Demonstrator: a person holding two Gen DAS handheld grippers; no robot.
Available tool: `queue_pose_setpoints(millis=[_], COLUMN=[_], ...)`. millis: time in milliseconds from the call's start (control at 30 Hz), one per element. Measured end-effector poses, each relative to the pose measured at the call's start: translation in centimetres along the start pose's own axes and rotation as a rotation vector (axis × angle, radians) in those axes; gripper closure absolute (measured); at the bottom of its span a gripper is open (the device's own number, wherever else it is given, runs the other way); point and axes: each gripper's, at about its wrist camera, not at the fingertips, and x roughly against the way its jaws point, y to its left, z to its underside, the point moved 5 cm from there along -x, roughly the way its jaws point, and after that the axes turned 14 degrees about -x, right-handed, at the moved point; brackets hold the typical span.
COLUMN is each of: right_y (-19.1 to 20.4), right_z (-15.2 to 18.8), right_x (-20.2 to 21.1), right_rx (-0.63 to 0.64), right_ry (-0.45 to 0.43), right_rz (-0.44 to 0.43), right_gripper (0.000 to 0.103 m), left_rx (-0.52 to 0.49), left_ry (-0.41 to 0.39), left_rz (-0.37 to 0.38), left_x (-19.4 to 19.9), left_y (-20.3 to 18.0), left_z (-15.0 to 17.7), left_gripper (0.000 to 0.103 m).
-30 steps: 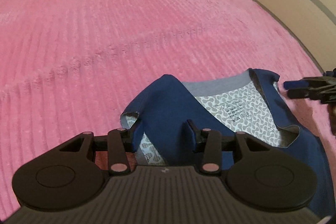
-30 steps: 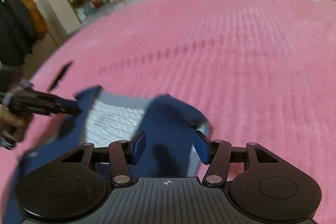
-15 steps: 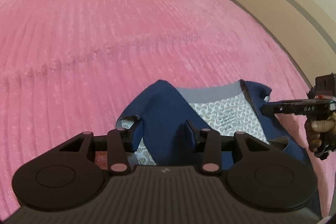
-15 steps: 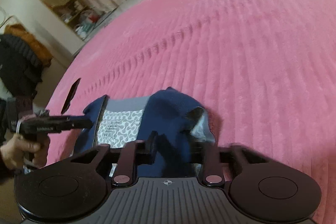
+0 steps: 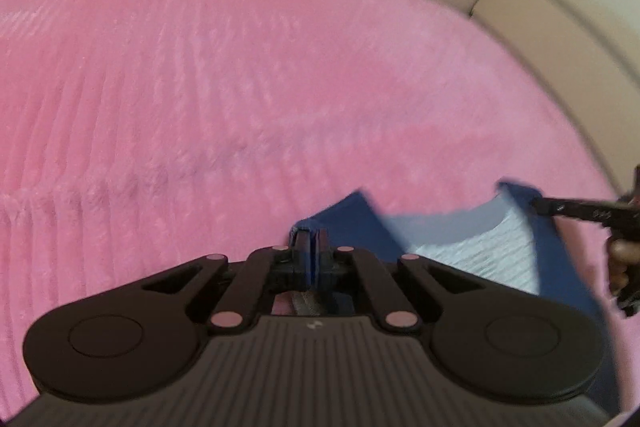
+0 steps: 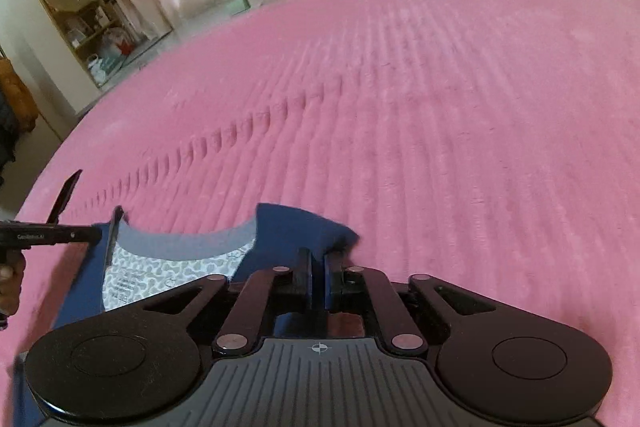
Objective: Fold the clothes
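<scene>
- L gripper (image 5: 310, 247) & R gripper (image 6: 317, 267): jaws closed, each pinching a top corner of navy garment (image 6: 288, 231).
- Garment over pink bedspread (image 6: 440, 107), neckline between grippers.
- Keep both corners level, tension even, prob. for flat fold.

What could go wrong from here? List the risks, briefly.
1. The left tongs and right tongs each pinch only an edge of the navy top; it could slip out when lifted.
2. The grey neckband sags between them, so the fold may land crooked.
3. The plush pink blanket could drag the trailing fabric.
</scene>
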Motion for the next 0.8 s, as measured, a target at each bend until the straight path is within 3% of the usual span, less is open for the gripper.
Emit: queue_pose_setpoints(millis=[33,67,200,300,400,467,600,733,800], right_y=[-0.1,0.1,2.2,3.5,4.0,4.3,5.0,4.6,4.3], right_z=[-0.2,-0.4,-0.1,2.8,6.3,8.7,13.4,16.8,18.6], right_x=[0.6,1.2,3.7,4.7,5.6,6.3,7.5,10.3,11.5], right_rx=[-0.005,-0.003,0.036,0.059,0.085,0.103,0.138,0.123,0.145], right_ry=[-0.029,-0.054,-0.109,-0.070,-0.021,0.012,0.079,0.062,0.046], right_rz=[0.013,0.011,-0.079,-0.137,-0.164,-0.182,-0.218,-0.221,-0.201], right_gripper=[0.038,0.035,0.035,0.035,0.035,0.035,0.035,0.035,0.035], left_rx=[0.002,0.002,-0.020,-0.071,-0.102,-0.133,-0.231,-0.261,-0.318], left_ry=[0.004,0.000,-0.021,-0.055,-0.087,-0.089,-0.032,-0.010,0.042], left_rz=[-0.002,-0.003,-0.036,-0.092,-0.052,0.024,0.169,0.219,0.180], left_x=[0.0,0.3,2.0,3.9,5.7,6.9,8.5,11.8,13.1], left_y=[0.1,0.1,-0.1,-0.9,-2.4,-4.2,-8.4,-9.8,-10.2], left_z=[0.1,0.1,0.2,0.4,1.2,2.4,6.6,12.4,16.1], left_gripper=[0.100,0.099,0.098,0.095,0.094,0.093,0.086,0.086,0.085])
